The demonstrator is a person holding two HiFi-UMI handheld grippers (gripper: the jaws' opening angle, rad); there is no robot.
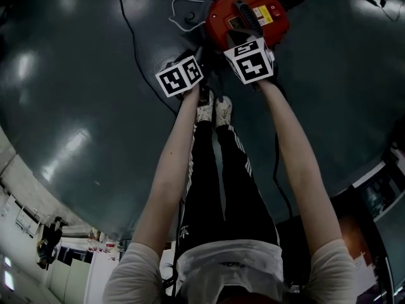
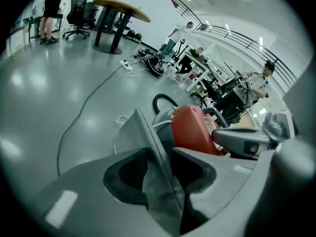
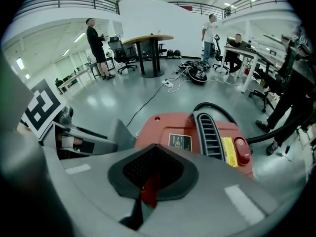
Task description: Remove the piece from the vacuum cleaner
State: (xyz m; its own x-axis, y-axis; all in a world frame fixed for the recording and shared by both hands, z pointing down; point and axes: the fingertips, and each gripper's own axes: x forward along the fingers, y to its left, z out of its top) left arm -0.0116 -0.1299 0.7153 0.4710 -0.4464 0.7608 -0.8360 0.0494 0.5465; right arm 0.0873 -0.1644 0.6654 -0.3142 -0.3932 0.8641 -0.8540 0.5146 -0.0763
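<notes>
The red vacuum cleaner (image 1: 248,14) stands on the dark floor just beyond the person's shoes. My left gripper (image 2: 160,169) is shut on a grey fabric piece (image 2: 148,142) that stands up from between its jaws at the vacuum's left side. My right gripper (image 3: 150,181) is shut on a thin red part (image 3: 151,191) at the near edge of the vacuum's red body (image 3: 187,135). From the head view only the marker cubes of the left gripper (image 1: 180,75) and the right gripper (image 1: 250,59) show. They hide the jaws and the held pieces.
A black hose (image 3: 217,107) loops off the vacuum's far side. A black cable (image 1: 136,49) and a white cord (image 1: 180,8) lie on the floor to the left. The person's shoes (image 1: 214,109) stand close behind the vacuum. A round table (image 3: 148,38), desks and several people are far off.
</notes>
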